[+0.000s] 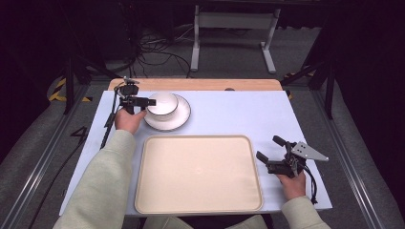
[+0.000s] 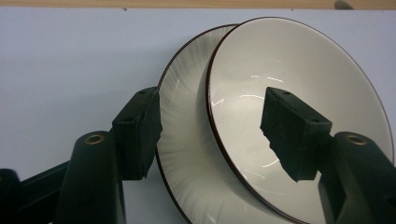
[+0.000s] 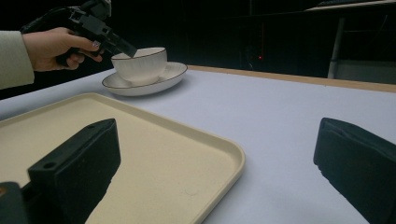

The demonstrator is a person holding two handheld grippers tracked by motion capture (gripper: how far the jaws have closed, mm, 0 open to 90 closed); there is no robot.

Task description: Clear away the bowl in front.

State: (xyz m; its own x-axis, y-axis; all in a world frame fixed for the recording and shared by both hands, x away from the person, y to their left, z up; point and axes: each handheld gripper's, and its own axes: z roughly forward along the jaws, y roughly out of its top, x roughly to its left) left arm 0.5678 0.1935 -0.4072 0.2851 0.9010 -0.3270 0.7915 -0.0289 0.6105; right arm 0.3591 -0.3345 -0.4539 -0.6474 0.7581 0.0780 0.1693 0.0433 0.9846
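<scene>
The left gripper (image 2: 210, 135) straddles the near rim of the white bowl (image 1: 162, 103), jaws apart and not yet pinching. The bowl sits on the plate (image 1: 183, 119), just beyond the empty tray (image 1: 198, 174). A shallow bite could let the bowl slip or drag the plate. The right gripper (image 1: 272, 155) rests wide open beside the tray. The left gripper view reveals one jaw inside the bowl.

On the worktop (image 1: 229, 119) I count one white bowl (image 1: 162, 104), one white plate (image 1: 180, 117) and one beige tray (image 1: 198, 174). There are two claws in all: a left claw (image 1: 146, 101) and a right claw (image 1: 270, 149).
</scene>
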